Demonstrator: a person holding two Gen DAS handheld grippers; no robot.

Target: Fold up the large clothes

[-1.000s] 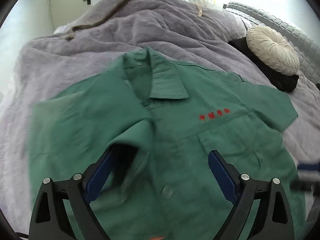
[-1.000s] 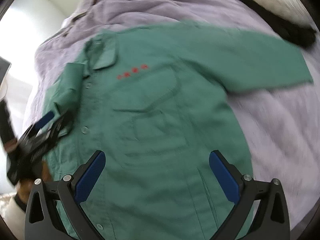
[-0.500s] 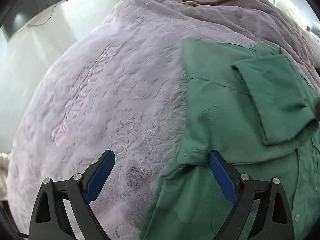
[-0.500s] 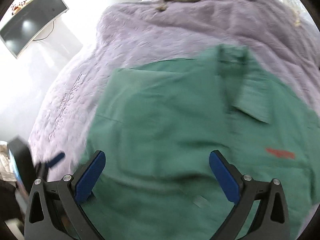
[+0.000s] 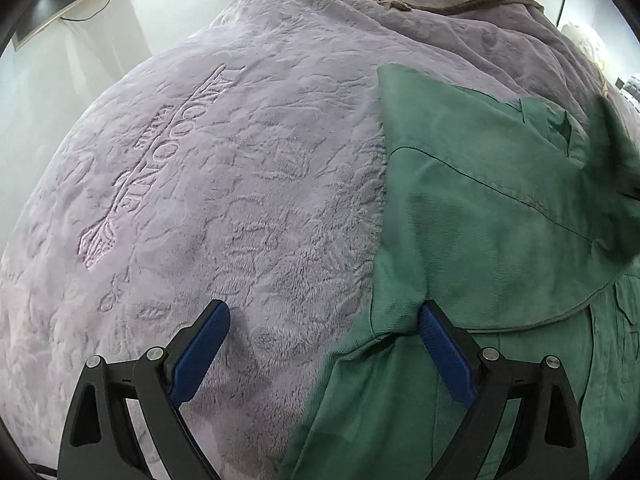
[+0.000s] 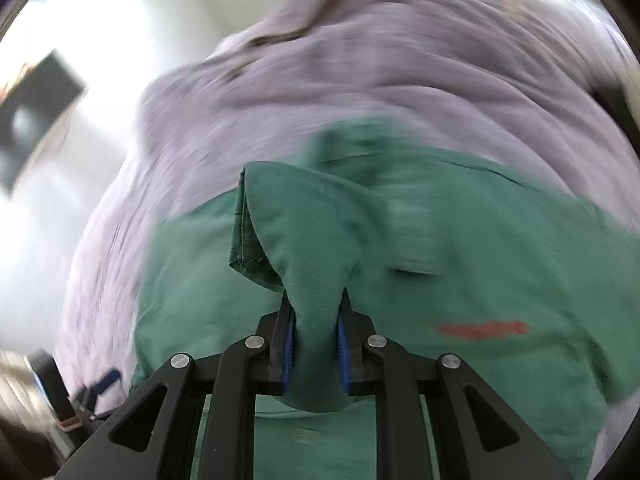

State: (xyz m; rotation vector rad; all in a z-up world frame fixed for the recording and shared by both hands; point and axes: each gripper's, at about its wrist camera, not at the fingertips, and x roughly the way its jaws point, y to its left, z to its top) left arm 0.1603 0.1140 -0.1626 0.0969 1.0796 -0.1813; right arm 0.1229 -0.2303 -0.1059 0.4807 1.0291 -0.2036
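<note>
In the lower half of the left wrist view, the left gripper (image 5: 320,344) is seen spread wide and holding nothing; one pad rests on the lilac blanket (image 5: 224,168), the other at the folded edge of the green shirt (image 5: 480,216), which fills the right side of the frame.

In the right wrist view, lower centre, the right gripper (image 6: 314,338) has just been closing and is now narrowed on a pinched sleeve (image 6: 296,232) of the shirt, whose cuff stands up at mid-frame. The rest is blurred. The grip appears shallow: a quick pull could let the fabric slip out, or the layer beneath could be dragged along, undoing the fold already laid.
</note>
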